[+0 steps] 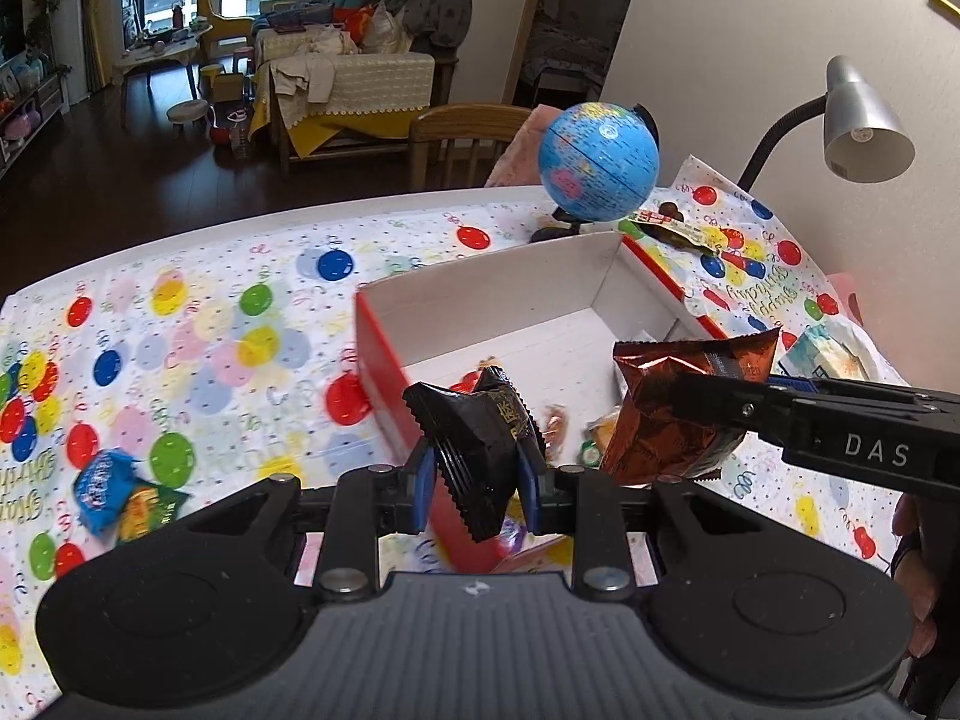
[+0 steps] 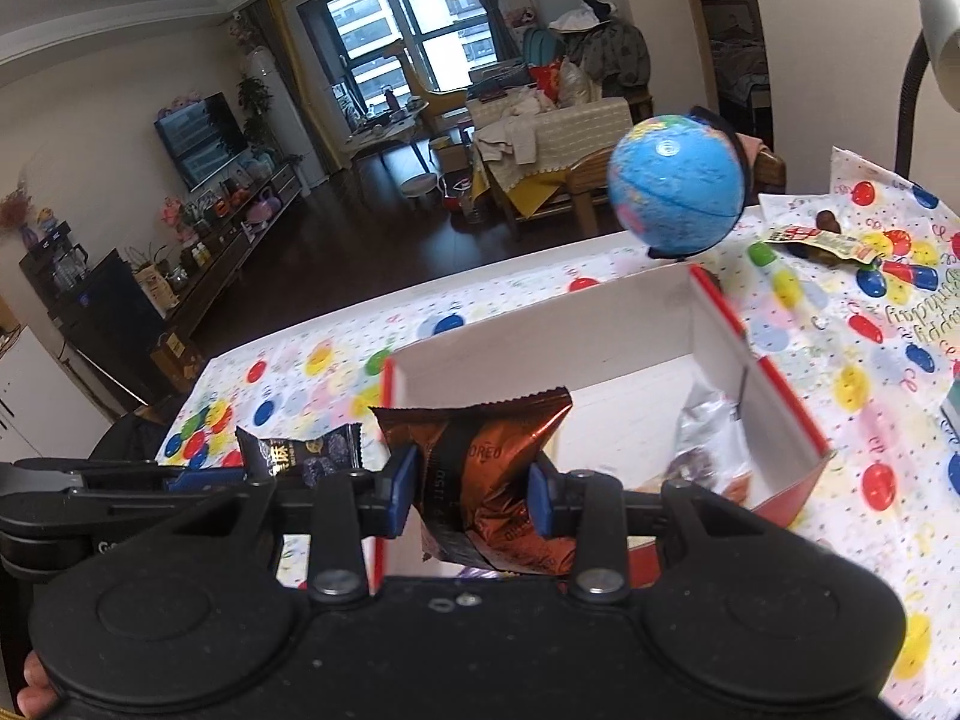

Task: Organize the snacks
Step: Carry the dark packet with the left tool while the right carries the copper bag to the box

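Observation:
My left gripper (image 1: 477, 474) is shut on a black snack packet (image 1: 480, 438), held just over the near wall of a red box with a white inside (image 1: 498, 312). My right gripper (image 2: 471, 495) is shut on a brown foil Oreo packet (image 2: 480, 474) above the same box (image 2: 570, 360). From the left wrist view the Oreo packet (image 1: 666, 408) hangs at the box's right side, pinched by the right gripper's fingers (image 1: 720, 405). The right wrist view shows the black packet (image 2: 300, 453) to the left. Several snacks lie in the box's near end (image 2: 708, 456).
A blue globe (image 1: 597, 159) stands behind the box on the balloon-print tablecloth (image 1: 198, 330). A blue and a green packet (image 1: 120, 495) lie at the left, more snacks (image 2: 822, 243) at the far right, and a grey desk lamp (image 1: 864, 120) beside them.

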`<state>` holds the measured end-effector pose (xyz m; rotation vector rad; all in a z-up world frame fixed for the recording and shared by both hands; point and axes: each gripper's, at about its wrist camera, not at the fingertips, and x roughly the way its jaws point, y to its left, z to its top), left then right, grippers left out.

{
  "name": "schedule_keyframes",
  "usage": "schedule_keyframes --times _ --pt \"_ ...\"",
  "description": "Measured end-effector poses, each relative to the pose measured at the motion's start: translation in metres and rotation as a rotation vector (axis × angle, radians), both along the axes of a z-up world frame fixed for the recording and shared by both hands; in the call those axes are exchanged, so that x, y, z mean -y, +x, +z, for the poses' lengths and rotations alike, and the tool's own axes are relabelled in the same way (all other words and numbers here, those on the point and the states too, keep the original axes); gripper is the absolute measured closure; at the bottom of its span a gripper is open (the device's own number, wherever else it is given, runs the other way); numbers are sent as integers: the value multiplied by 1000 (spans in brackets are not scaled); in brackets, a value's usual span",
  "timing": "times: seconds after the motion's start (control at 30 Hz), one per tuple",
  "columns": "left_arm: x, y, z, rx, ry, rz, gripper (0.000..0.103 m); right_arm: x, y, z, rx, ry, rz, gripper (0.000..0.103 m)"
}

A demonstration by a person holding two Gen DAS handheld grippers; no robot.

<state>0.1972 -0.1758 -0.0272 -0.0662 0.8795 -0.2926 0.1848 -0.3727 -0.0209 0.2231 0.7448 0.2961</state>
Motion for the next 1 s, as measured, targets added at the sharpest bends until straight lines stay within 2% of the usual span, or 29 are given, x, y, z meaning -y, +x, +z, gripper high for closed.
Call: schedule_keyframes --times 0.43,0.67,1.0 --pt "51 49 -21 -39 45 5 75 59 42 -19 -29 -26 -64 67" --pt "69 81 -40 -59 69 2 75 72 66 -41 -91 -32 -91 67" --pt "87 112 -69 -104 117 -23 75 77 83 -64 -173 -41 -70 67"
